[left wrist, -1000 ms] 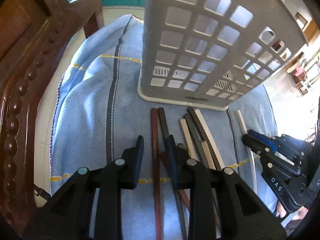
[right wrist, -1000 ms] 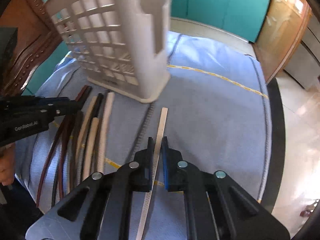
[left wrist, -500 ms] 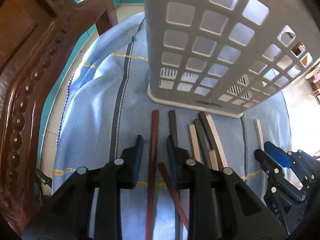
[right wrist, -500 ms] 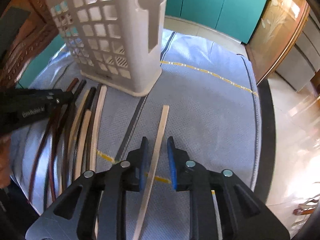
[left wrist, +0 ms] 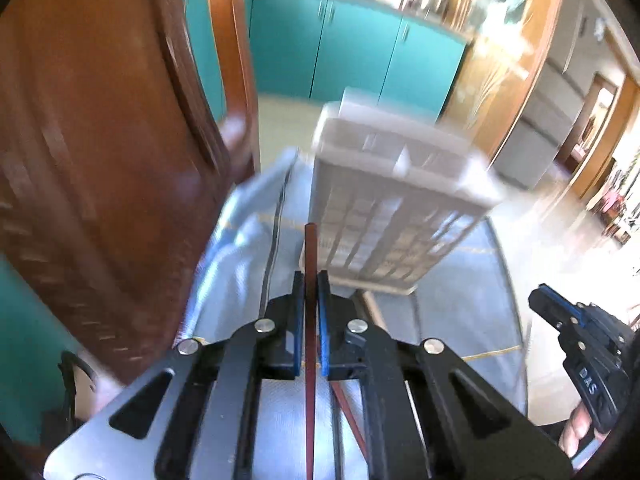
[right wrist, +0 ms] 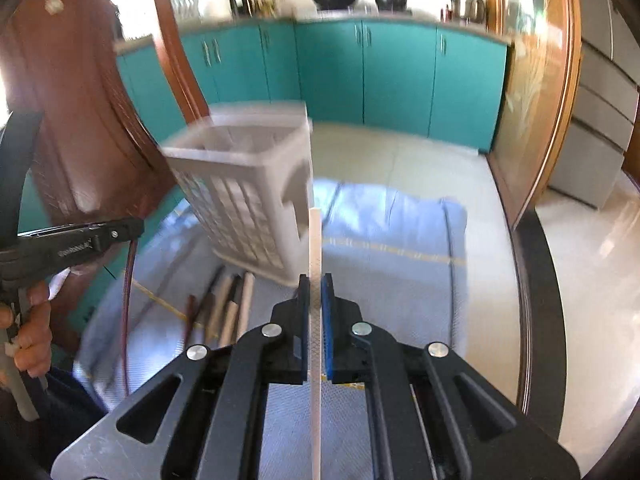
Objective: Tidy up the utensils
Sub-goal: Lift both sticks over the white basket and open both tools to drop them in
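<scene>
My left gripper is shut on a dark red chopstick and holds it up off the cloth; it also shows in the right wrist view. My right gripper is shut on a white chopstick, lifted and pointing toward the white lattice utensil basket. The basket stands upright on the blue cloth and shows blurred in the left wrist view. Several more chopsticks lie on the cloth in front of the basket.
A carved wooden chair back stands close on the left. Teal cabinets line the far wall. The cloth's right edge drops to a tiled floor. The right gripper shows at the left wrist view's right edge.
Both grippers closed on their chopsticks and lifted them off the cloth. Both views rose and pulled back, so the basket's open top now shows.
</scene>
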Available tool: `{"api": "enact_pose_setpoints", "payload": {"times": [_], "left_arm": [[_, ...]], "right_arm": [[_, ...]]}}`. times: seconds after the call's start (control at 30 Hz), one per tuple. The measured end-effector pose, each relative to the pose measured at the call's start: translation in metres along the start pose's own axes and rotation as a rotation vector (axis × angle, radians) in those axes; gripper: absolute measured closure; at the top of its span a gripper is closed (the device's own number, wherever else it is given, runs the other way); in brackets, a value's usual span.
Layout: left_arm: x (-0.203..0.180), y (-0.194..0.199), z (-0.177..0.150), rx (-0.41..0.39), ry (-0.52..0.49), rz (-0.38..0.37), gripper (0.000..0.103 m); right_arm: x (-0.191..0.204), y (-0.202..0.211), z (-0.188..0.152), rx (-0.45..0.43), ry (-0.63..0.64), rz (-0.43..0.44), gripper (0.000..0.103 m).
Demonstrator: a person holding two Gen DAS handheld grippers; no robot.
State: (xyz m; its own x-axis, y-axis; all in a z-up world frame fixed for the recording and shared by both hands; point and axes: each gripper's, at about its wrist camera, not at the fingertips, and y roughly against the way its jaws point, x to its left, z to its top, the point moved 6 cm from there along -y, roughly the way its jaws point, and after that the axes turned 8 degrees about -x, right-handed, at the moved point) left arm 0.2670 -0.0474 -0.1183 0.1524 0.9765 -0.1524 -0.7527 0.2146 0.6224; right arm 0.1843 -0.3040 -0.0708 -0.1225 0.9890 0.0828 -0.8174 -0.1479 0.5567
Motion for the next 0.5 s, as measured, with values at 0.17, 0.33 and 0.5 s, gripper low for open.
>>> {"api": "enact_pose_setpoints", "payload": {"times": [0.17, 0.33, 0.5], "left_arm": [[-0.008, 0.085, 0.039, -0.217, -0.011, -0.063, 0.096], [-0.020, 0.144, 0.100, -0.403, -0.036, -0.072, 0.096], [-0.020, 0.173, 0.160, -0.616, 0.097, -0.079, 0.096]], "right_arm": [[0.001, 0.067, 0.030, -0.119, -0.039, 0.069, 0.097], [0.002, 0.105, 0.098, -0.267, -0.087, 0.130, 0.097], [-0.011, 0.114, 0.172, -0.491, -0.203, 0.135, 0.097]]}}
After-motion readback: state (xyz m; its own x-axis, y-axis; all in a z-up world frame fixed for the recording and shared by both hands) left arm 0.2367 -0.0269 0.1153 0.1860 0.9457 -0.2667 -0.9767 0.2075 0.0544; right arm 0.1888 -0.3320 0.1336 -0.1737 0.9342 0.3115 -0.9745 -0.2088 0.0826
